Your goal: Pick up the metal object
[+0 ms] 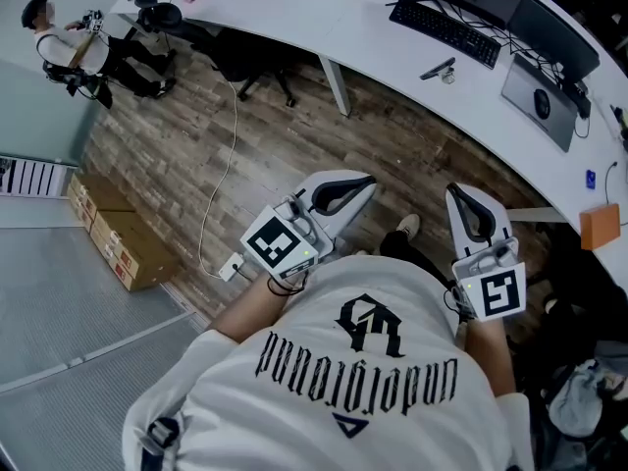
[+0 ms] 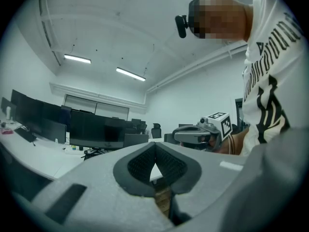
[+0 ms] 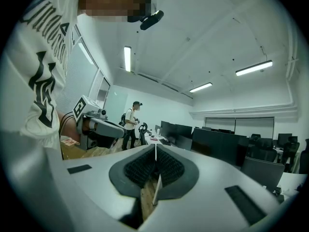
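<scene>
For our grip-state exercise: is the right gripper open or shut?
Shut: the right gripper shows its jaw tips touching in its own view, nothing between them.

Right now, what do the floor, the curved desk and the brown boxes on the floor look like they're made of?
floor: matte wood-look planks, with visible grain and board seams; real wood or laminate, can't tell.
curved desk: smooth white top with a slight sheen, probably laminate.
brown boxes: dull brown cardboard, with folded edges and small printed labels.
</scene>
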Available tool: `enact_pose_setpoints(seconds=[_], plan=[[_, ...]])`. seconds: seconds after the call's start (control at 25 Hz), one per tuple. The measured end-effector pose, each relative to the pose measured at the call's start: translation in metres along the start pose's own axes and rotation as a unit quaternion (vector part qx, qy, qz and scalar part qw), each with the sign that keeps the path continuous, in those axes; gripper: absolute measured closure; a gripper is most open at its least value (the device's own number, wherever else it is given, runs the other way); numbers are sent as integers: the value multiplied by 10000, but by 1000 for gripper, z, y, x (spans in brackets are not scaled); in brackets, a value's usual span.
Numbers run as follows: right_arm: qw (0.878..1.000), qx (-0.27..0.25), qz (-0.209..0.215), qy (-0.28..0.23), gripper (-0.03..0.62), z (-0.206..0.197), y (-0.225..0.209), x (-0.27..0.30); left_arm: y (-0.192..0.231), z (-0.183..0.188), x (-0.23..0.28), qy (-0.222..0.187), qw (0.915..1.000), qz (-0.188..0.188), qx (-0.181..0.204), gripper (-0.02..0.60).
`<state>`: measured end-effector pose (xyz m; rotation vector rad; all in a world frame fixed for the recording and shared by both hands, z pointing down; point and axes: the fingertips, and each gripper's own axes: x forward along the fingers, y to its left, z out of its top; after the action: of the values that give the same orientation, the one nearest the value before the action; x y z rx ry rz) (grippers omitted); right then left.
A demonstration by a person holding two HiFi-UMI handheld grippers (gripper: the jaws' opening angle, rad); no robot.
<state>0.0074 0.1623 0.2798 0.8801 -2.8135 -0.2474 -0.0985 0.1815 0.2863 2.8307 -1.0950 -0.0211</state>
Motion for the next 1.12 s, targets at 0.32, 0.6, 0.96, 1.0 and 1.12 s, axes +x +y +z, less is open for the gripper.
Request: enact_pose_setpoints(seconds=[0.32, 0.6, 0.96, 1.0, 1.12], plan=[[9999, 85, 74, 47, 579, -21, -79, 13, 32, 0, 79, 73, 10000, 18, -33, 567], [9999, 75, 101, 78, 579, -36, -148, 8, 48, 5, 153, 65, 10000, 17, -1, 566], [9994, 267, -85, 180, 579, -60, -201, 3, 61, 2, 207, 114, 9999, -48, -44, 566], [9993, 301, -112, 195, 577, -61, -205, 4, 63, 2, 211, 122, 9999, -83, -50, 566], [9986, 405, -207, 279, 577, -66, -215, 9, 71, 1, 226, 143, 9996, -230, -50, 566]])
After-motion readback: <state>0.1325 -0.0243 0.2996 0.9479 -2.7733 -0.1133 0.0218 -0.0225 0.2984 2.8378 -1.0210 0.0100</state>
